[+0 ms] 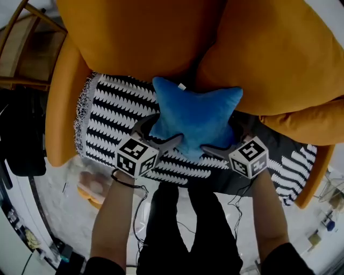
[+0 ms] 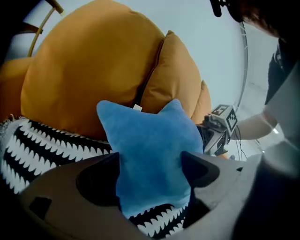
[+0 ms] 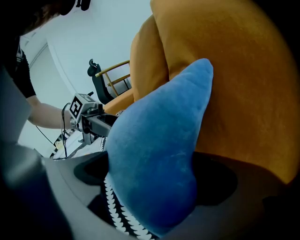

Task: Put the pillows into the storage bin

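The left gripper (image 2: 150, 164) and right gripper (image 3: 150, 173) stand spread and unclenched, each straddling an arm of the blue plush star pillow (image 1: 196, 115). It lies on the black-and-white throw (image 1: 113, 113) near the front edge of the orange sofa (image 1: 59, 118). Shallow pinches could slip or snag the throw.

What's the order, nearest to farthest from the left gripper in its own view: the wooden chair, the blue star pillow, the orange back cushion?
1. Blue star pillow, centre, between the fingers.
2. Orange back cushion, directly behind the pillow.
3. Wooden chair, upper left, beyond the cushion.
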